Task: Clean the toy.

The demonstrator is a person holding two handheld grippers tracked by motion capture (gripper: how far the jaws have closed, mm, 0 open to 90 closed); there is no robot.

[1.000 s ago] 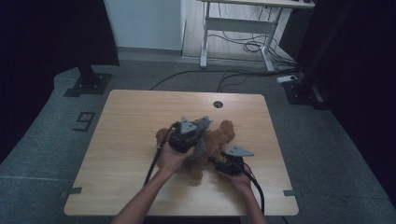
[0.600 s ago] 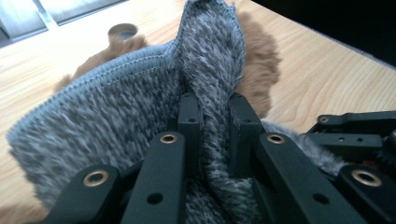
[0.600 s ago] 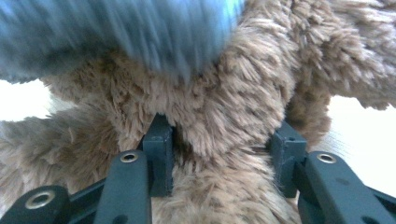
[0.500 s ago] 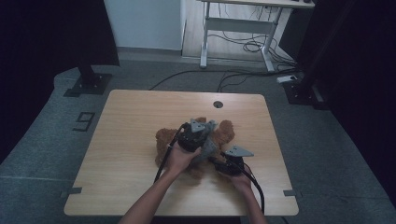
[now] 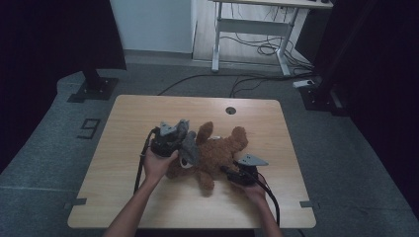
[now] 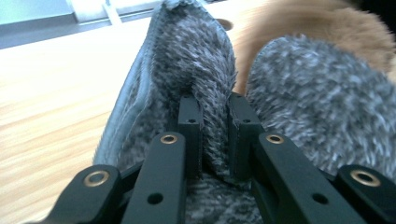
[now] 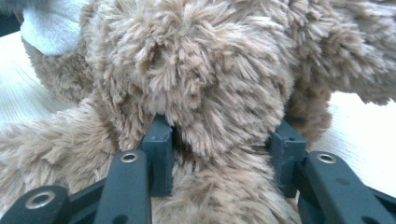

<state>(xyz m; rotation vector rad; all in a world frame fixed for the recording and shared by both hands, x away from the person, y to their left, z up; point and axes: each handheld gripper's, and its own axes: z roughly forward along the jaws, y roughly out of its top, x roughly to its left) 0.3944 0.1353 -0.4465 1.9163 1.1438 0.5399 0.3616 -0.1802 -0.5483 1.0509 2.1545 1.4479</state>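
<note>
High view: shaggy brown teddy bear [image 5: 217, 155] sprawled on pale wooden table [image 5: 128, 118], between left gripper [image 5: 170, 140] and right gripper [image 5: 242, 174].

Left gripper view: pinched tight on fuzzy grey garment [image 6: 205, 70].

Right gripper view: clamped around plush limb.

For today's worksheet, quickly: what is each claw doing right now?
Left claw: shut on fuzzy grey knitted garment.
Right claw: shut on shaggy brown plush teddy bear.
</note>
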